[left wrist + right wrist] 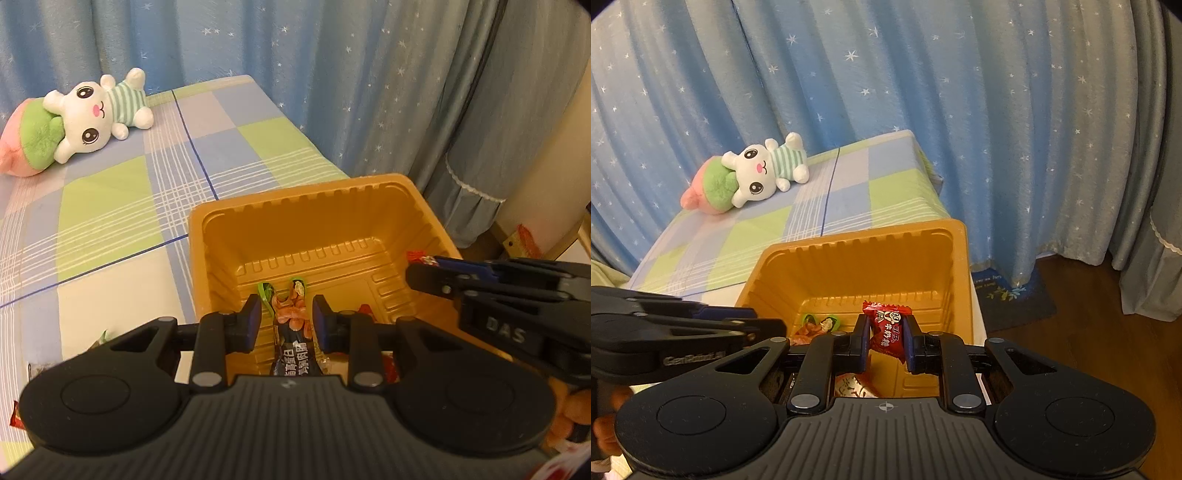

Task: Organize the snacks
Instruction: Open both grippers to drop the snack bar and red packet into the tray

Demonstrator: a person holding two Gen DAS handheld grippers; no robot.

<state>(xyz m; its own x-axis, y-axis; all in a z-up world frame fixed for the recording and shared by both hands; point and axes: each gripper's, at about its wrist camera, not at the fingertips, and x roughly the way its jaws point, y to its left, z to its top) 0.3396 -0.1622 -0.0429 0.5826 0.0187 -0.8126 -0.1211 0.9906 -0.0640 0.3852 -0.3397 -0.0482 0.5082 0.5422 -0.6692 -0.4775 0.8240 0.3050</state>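
- We see a dark snack packet [291,343] with green ends lying lengthwise between our left fingers [252,325], over the orange tray [314,229].
- We see a red candy wrapper [888,328] upright, pinched between our right fingers [862,343].

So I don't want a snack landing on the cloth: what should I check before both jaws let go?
1. Right gripper clamped on the red candy: ok.
2. Red candy over the orange tray: ok.
3. Left gripper gripping the dark snack packet: cannot tell, gaps show beside it.
4. Dark packet over the tray floor: ok.
5. Grippers apart from each other: ok.
6. Tray fully on the table: cannot tell.
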